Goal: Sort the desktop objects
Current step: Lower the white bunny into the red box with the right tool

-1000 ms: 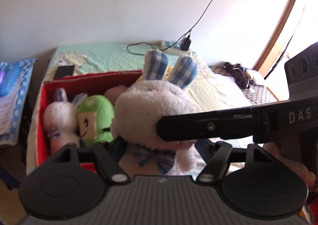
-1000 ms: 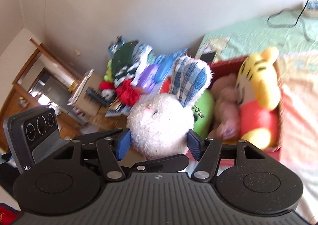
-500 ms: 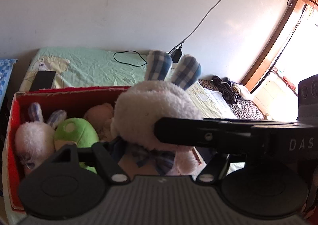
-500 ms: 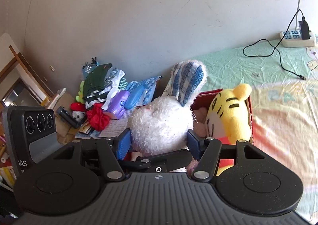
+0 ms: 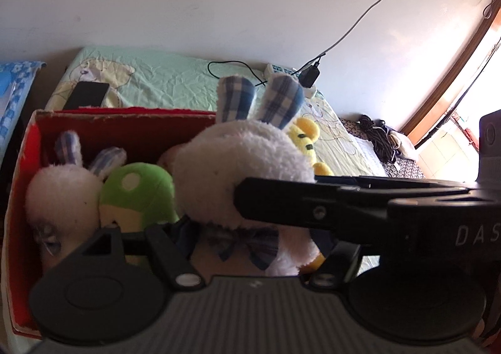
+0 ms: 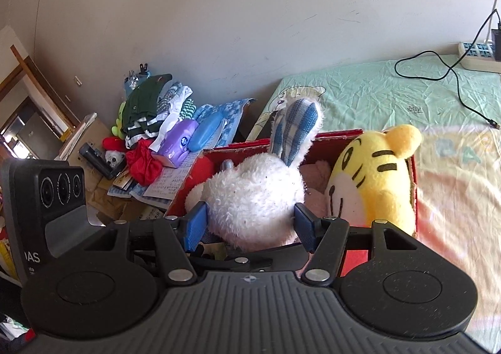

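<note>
So, white plush rabbit [image 6: 253, 197] sits squeezed between the blue pads [image 6: 195, 225] of the right tongs [image 6: 250, 227], head up, checked ears upright, above the red box [image 5: 22, 166] on the bed [image 6: 391, 91]. Left tongs [image 5: 253, 236] clamp its body near the bow. Right tongs cross level in front of the left camera. Yellow tiger [image 6: 372, 178], green toy [image 5: 136, 194], smaller rabbit [image 5: 62, 194] lie in the box.

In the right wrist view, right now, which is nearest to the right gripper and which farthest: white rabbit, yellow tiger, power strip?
1. White rabbit: between the fingers of the right gripper.
2. Yellow tiger: just right, in the red box.
3. Power strip: far right, by the wall.
</note>
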`<act>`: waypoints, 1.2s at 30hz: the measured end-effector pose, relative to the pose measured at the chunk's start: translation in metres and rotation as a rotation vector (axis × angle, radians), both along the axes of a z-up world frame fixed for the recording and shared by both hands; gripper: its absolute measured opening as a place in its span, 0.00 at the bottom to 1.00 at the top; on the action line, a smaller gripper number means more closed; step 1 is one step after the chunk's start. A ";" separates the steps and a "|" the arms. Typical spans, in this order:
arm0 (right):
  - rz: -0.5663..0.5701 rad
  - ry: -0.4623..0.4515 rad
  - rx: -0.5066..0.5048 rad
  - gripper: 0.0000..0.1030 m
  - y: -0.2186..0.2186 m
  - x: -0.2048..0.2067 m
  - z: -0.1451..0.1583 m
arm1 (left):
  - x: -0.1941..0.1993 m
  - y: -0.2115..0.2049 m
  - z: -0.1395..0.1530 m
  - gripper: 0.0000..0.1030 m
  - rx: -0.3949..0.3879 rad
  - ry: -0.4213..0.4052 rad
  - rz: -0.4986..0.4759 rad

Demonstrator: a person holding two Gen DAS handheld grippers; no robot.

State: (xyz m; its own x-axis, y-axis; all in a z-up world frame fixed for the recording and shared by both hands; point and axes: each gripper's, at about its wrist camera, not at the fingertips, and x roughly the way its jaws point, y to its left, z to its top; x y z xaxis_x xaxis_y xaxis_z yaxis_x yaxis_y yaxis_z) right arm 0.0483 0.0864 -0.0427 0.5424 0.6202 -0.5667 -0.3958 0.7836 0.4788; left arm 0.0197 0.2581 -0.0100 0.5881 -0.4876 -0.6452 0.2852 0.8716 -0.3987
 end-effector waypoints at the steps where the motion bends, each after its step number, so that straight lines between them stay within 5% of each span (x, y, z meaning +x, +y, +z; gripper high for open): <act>1: 0.004 0.003 0.003 0.60 0.001 0.002 -0.002 | 0.001 0.002 -0.001 0.71 0.001 0.005 0.007; 19: 0.064 0.076 0.003 0.59 -0.002 0.008 -0.027 | 0.000 0.000 -0.020 0.71 0.072 0.033 -0.003; 36: -0.030 0.087 0.059 0.69 -0.020 0.003 -0.020 | -0.012 0.001 -0.005 0.80 0.074 -0.011 -0.013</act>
State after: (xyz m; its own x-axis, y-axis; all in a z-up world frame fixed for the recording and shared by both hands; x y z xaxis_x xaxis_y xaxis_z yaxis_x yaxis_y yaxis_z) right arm 0.0510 0.0666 -0.0627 0.5115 0.6379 -0.5757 -0.3273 0.7641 0.5559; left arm 0.0078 0.2595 -0.0155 0.5893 -0.4466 -0.6732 0.3006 0.8947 -0.3304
